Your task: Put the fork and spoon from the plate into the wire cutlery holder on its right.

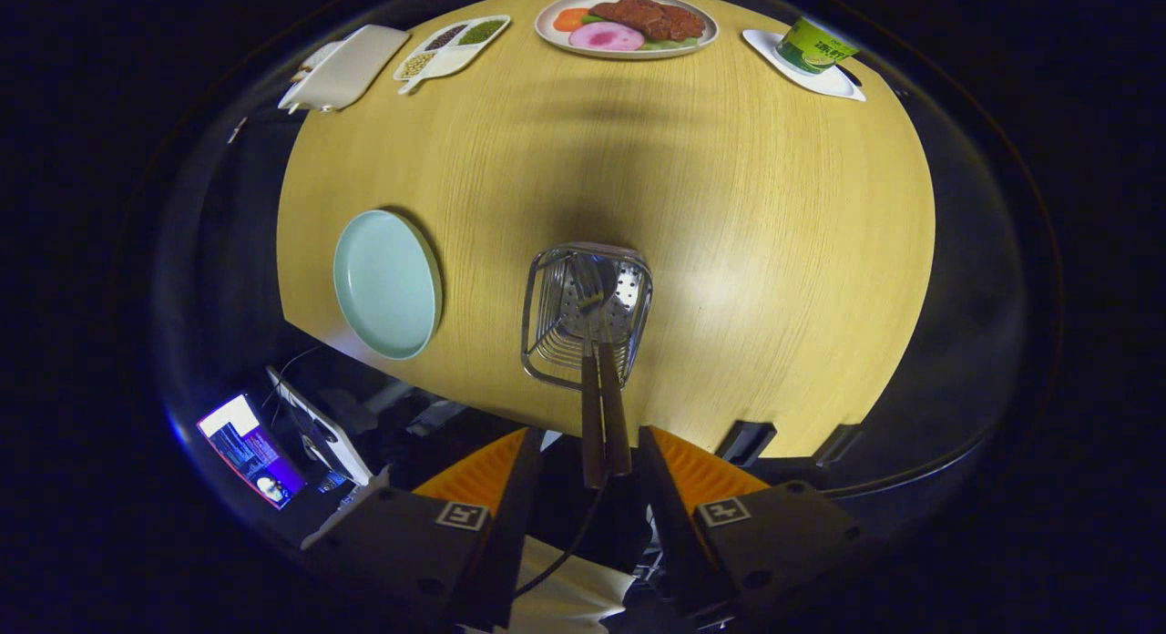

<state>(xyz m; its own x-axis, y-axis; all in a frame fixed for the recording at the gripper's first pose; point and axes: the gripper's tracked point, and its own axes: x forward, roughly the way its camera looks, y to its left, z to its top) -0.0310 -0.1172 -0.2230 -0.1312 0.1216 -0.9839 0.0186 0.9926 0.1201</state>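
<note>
The round pale-green plate lies bare. Both wooden-handled utensils, fork and spoon, stand together in the chrome wire cutlery holder to its right. The gripper stands with jaws apart, handles between them untouched (apparently released). Task judged essentially complete; only withdrawal remains.

Wooden surface, round-edged, lit warm. At far edge: food plate with meat, pink slice, carrot, greens. Just beside it, divided dish holding beans in separate compartments. Next along, white box, tilted. Well apart at other far corner: green cup on white saucer. Below near edge: lit screen, white device, cable.
</note>
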